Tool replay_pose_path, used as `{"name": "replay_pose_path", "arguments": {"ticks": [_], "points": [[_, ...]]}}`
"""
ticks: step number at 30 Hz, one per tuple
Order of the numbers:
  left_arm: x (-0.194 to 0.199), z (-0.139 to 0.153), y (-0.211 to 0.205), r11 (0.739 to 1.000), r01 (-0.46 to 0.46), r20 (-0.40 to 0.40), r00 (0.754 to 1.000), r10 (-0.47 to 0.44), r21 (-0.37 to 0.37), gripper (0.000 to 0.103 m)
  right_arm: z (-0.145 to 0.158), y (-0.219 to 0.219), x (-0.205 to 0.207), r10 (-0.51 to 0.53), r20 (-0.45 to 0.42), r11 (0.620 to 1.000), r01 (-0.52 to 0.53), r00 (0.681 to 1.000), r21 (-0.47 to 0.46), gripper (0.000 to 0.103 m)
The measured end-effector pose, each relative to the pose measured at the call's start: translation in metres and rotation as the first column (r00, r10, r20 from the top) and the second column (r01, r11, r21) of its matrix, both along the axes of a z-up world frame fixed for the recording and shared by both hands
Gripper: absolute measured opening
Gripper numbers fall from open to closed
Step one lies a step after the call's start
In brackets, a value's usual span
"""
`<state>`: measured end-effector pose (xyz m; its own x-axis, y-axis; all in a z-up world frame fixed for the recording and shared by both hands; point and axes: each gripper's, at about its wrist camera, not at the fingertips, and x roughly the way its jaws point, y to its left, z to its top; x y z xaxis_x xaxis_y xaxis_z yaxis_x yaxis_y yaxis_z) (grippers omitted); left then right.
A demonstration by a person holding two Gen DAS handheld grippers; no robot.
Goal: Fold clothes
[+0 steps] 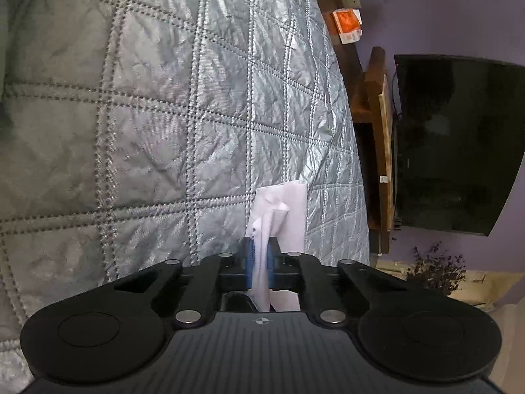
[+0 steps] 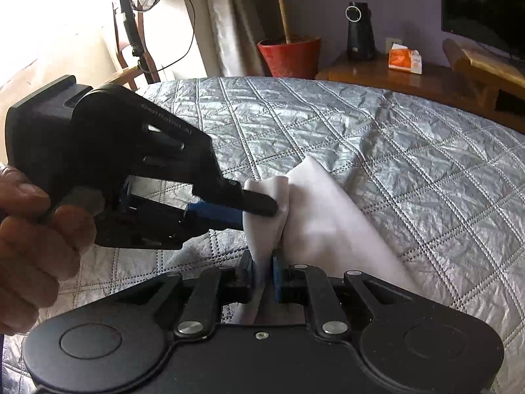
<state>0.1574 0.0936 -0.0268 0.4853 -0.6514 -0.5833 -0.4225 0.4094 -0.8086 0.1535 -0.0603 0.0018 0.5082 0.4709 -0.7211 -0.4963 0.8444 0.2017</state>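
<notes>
Pinching a white garment above the quilted bed, both tools are clamped on bunched cloth: the left tool is closing its jaws on one gathered edge, the right tool on another just beside it, while the rest is trailing down onto the quilt. Judging by that, the person is handling a fold; keeping both grips firm and level would be helping the cloth settle flat without twisting.

Cloth lower end hidden behind right gripper body; hand cut by left edge, blurred.
</notes>
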Motion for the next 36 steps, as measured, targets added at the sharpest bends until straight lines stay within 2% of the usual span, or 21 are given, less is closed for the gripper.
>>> {"name": "replay_pose_path", "arguments": {"ticks": [5, 9, 10, 12, 13, 14, 15, 18, 19, 22, 28, 30, 32, 33, 35, 36], "points": [[-0.002, 0.006, 0.003, 1.0, 0.003, 0.011, 1.0, -0.003, -0.001, 0.007, -0.001, -0.002, 0.002, -0.01, -0.008, 1.0, 0.01, 1.0, 0.017, 0.01], [-0.001, 0.016, 0.002, 0.999, 0.031, 0.044, 0.998, -0.033, 0.043, 0.006, -0.001, -0.006, 0.005, -0.027, -0.026, 0.999, 0.028, 0.999, 0.039, 0.01], [-0.001, 0.018, 0.001, 0.998, 0.032, 0.052, 0.998, -0.035, 0.049, 0.006, 0.001, -0.007, 0.004, -0.031, -0.029, 0.998, 0.033, 0.999, 0.049, 0.013], [-0.001, 0.022, 0.001, 0.998, 0.031, 0.064, 0.997, -0.035, 0.06, 0.006, 0.006, -0.01, 0.003, -0.044, -0.031, 0.996, 0.046, 0.999, 0.073, 0.027], [0.001, 0.024, 0.001, 0.997, 0.031, 0.067, 0.997, -0.035, 0.069, 0.006, 0.016, -0.02, -0.001, -0.076, -0.012, 0.991, 0.076, 0.997, 0.111, 0.04], [0.003, 0.025, 0.001, 0.996, 0.03, 0.07, 0.997, -0.036, 0.079, 0.006, 0.025, -0.03, -0.006, -0.108, 0.006, 0.983, 0.106, 0.994, 0.15, 0.046], [0.003, 0.026, 0.002, 0.996, 0.03, 0.072, 0.997, -0.036, 0.085, 0.006, 0.034, -0.04, -0.01, -0.14, 0.022, 0.973, 0.134, 0.99, 0.188, 0.047], [-0.002, 0.031, 0.007, 0.995, 0.027, 0.08, 0.996, -0.035, 0.099, 0.005, 0.059, -0.087, -0.034, -0.283, 0.043, 0.915, 0.256, 0.958, 0.312, 0.056], [-0.004, 0.033, 0.009, 0.995, 0.025, 0.084, 0.996, -0.034, 0.101, 0.005, 0.062, -0.103, -0.045, -0.331, 0.041, 0.897, 0.301, 0.943, 0.324, 0.059], [-0.009, 0.044, 0.007, 0.989, 0.032, 0.113, 0.992, -0.048, 0.145, 0.005, 0.059, -0.14, -0.089, -0.447, 0.017, 0.859, 0.424, 0.894, 0.287, 0.06], [-0.025, 0.069, -0.001, 0.967, 0.049, 0.181, 0.979, -0.096, 0.25, 0.005, 0.011, -0.165, -0.155, -0.559, -0.095, 0.791, 0.564, 0.824, 0.238, 0.061], [-0.031, 0.078, -0.004, 0.957, 0.053, 0.202, 0.973, -0.115, 0.287, 0.005, 0.001, -0.16, -0.146, -0.522, -0.107, 0.828, 0.532, 0.846, 0.174, 0.062], [-0.036, 0.086, -0.007, 0.945, 0.057, 0.223, 0.965, -0.135, 0.323, 0.005, -0.001, -0.146, -0.14, -0.472, -0.042, 0.876, 0.474, 0.88, 0.085, 0.064], [-0.039, 0.09, -0.009, 0.938, 0.059, 0.233, 0.962, -0.145, 0.342, 0.005, 0.0, -0.142, -0.14, -0.46, -0.04, 0.882, 0.462, 0.887, 0.092, 0.064], [-0.044, 0.095, -0.011, 0.932, 0.06, 0.247, 0.956, -0.156, 0.358, 0.005, 0.005, -0.144, -0.147, -0.464, -0.04, 0.867, 0.463, 0.885, 0.185, 0.063], [-0.047, 0.096, -0.011, 0.93, 0.059, 0.25, 0.955, -0.158, 0.363, 0.005, 0.011, -0.143, -0.15, -0.47, -0.006, 0.861, 0.46, 0.882, 0.218, 0.064]]}}
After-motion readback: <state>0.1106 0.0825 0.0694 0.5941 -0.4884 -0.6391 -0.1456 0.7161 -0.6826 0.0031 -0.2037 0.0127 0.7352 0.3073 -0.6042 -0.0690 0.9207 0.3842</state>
